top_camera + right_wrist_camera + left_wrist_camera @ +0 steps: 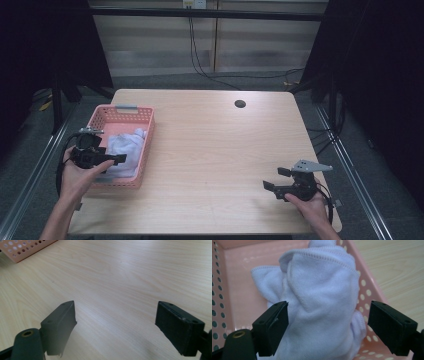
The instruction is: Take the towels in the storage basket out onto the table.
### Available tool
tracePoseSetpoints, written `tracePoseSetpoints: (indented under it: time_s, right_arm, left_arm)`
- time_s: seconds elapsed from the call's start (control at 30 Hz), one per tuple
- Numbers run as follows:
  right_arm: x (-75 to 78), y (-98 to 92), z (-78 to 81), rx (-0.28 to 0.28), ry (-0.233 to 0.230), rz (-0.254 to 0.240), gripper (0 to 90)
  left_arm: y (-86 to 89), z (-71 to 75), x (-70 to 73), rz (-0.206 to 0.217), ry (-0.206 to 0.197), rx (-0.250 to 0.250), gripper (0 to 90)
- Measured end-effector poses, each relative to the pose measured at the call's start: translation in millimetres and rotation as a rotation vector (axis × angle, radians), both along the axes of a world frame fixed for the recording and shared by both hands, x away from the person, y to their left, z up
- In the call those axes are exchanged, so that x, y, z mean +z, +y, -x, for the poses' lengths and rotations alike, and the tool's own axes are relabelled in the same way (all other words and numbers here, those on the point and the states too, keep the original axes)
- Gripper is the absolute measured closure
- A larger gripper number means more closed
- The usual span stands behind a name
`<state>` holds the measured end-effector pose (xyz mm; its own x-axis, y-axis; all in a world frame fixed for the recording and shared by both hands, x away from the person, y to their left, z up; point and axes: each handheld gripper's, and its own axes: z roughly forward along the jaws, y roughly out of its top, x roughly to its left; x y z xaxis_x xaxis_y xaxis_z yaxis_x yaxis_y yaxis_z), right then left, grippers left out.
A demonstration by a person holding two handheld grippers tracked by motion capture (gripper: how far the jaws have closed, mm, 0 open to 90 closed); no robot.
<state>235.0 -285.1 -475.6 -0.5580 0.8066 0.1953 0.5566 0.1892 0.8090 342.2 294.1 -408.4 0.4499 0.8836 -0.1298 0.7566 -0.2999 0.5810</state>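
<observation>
High view shows my left hand-held gripper (116, 159) at the pink basket (146, 150), which sits on the worktop (215, 150) at about 9 o'clock. A white cloth (127, 145) lies bunched up inside the basket. My left hand-held gripper pokes over the near part of the basket and points toward 3 o'clock, with the cloth just past its tip, toward 1 o'clock.

From the left gripper view, the cloth (322, 302) stands in a soft heap right in front of me, between my two black jaws. The jaws are wide apart and do not press on it. The heap runs long from near to far, toward 12 o'clock.

My right hand-held gripper (275, 178) is far off at 4 o'clock, low over bare worktop (125, 277). Its jaws are wide apart too, with nothing between them.

I think my left hand is the one for the job, since it is much nearer. It would need to push in a bit and squeeze the heap.
</observation>
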Motion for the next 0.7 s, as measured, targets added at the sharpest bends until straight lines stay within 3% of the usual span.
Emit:
tracePoseSetpoints:
  time_s: [0.03, 0.07, 0.2, 0.33, 0.37, 0.4, 0.5, 0.53, 0.6, 0.67, 0.7]
  right_arm:
    - [0.1, -0.7, -1.8, -0.004, 0.006, -0.005, 16.6]
    - [0.2, -1.1, -2.2, -0.007, 0.002, -0.005, 16.6]
    - [-0.8, -1.4, -3.1, -0.009, 0.014, -0.001, 16.6]
    - [-2.3, 0.8, -3.8, 0.007, 0.029, 0.010, 16.9]
    - [-2.2, 1.1, -3.9, 0.009, 0.027, 0.010, 16.8]
    - [-2.8, 1.2, -4.4, 0.014, 0.028, 0.010, 16.9]
    - [-3.0, 1.7, -4.6, 0.019, 0.032, 0.011, 16.9]
    - [-3.0, 1.7, -4.6, 0.019, 0.032, 0.011, 16.9]
    - [-2.9, 2.7, -4.2, 0.024, 0.036, 0.013, 16.8]
    - [-2.8, 2.7, -4.0, 0.027, 0.036, 0.012, 16.9]
    - [-2.8, 2.7, -3.9, 0.026, 0.036, 0.013, 16.9]
  left_arm:
    - [-1.5, -5.4, -4.3, -0.009, 0.025, -0.008, 16.5]
    - [-1.5, -5.4, -4.3, -0.009, 0.025, -0.008, 16.5]
    - [-2.5, -21.2, -19.1, -0.100, 0.109, -0.020, 16.0]
    - [-0.1, -28.9, -23.4, -0.094, 0.139, -0.017, 11.8]
    - [-0.3, -31.2, -24.5, -0.109, 0.148, -0.016, 11.8]
    - [0.8, -35.3, -27.2, -0.119, 0.175, -0.026, 9.3]
    - [3.4, -42.8, -36.5, -0.111, 0.238, 0.009, 0.3]
    - [3.4, -42.8, -36.5, -0.111, 0.238, 0.009, 0.0]
    - [5.6, -48.0, -42.7, -0.098, 0.290, -0.007, 0.0]
    - [1.4, -48.5, -40.5, -0.137, 0.275, -0.029, 0.2]
    - [1.4, -48.5, -40.5, -0.137, 0.275, -0.029, 0.2]
